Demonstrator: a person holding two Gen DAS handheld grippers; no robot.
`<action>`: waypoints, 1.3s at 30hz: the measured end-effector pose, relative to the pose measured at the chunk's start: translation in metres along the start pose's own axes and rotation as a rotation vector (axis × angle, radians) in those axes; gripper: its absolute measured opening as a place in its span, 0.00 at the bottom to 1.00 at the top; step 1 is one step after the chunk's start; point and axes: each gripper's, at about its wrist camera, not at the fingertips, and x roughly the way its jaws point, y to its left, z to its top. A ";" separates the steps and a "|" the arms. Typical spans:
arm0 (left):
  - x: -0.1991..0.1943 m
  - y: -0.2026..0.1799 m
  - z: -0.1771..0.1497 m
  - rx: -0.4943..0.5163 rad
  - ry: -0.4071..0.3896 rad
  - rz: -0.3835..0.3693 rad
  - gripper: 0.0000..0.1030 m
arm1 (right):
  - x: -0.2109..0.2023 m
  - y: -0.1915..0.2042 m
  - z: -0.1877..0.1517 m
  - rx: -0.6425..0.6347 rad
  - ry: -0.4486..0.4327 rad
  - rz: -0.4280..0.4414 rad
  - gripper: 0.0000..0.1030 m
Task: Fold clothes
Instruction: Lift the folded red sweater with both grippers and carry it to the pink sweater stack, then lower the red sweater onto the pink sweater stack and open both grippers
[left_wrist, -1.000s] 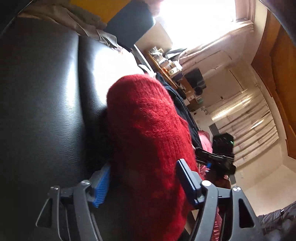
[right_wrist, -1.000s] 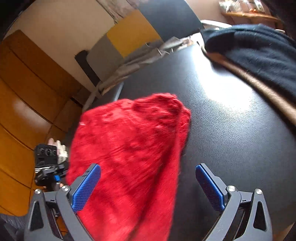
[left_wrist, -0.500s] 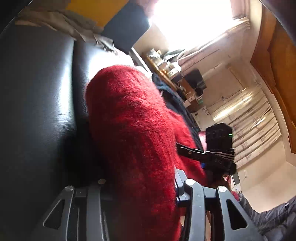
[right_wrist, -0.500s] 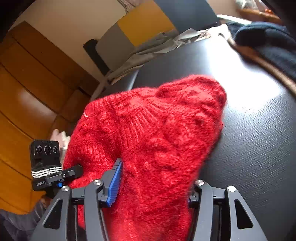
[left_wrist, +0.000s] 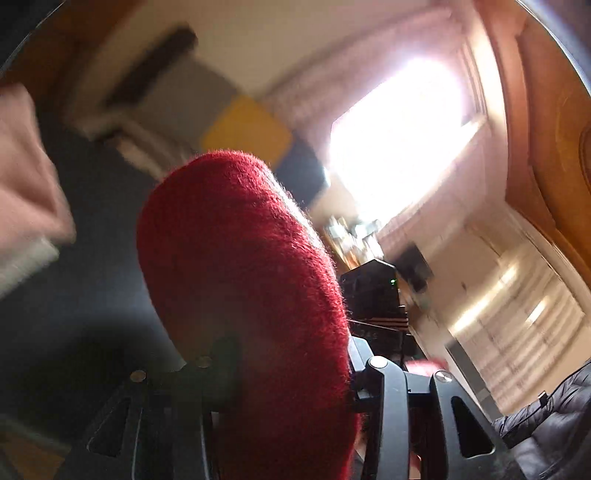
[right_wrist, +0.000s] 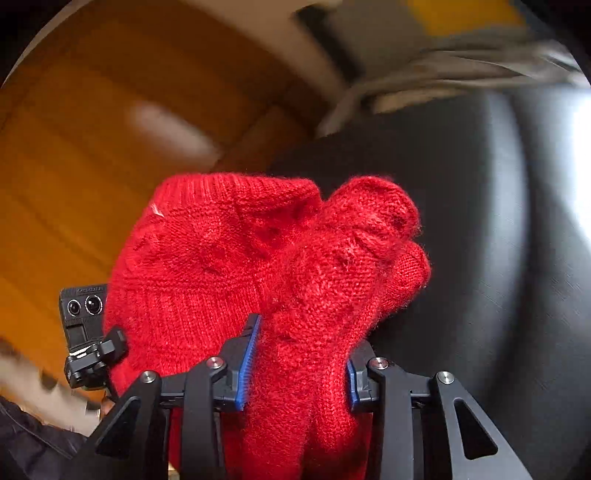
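Since a second ago both grippers have closed and lifted the red sweater off the black couch. Right gripper is clamped on bunched knit; left gripper seems clamped too, though wool hides its pads. Uneven bunched grips could skew the fold.

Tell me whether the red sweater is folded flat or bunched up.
Bunched. The red sweater stands in lumpy gathers, clamped in the right gripper and left gripper.
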 end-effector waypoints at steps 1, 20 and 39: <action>-0.019 0.004 0.011 0.007 -0.056 0.028 0.40 | 0.018 0.018 0.018 -0.040 0.010 0.031 0.38; -0.129 0.164 0.049 -0.339 -0.352 0.625 0.46 | 0.327 0.160 0.164 -0.389 0.309 0.003 0.41; -0.180 0.100 0.103 0.000 -0.430 0.851 0.52 | 0.257 0.266 0.114 -0.953 0.143 -0.113 0.62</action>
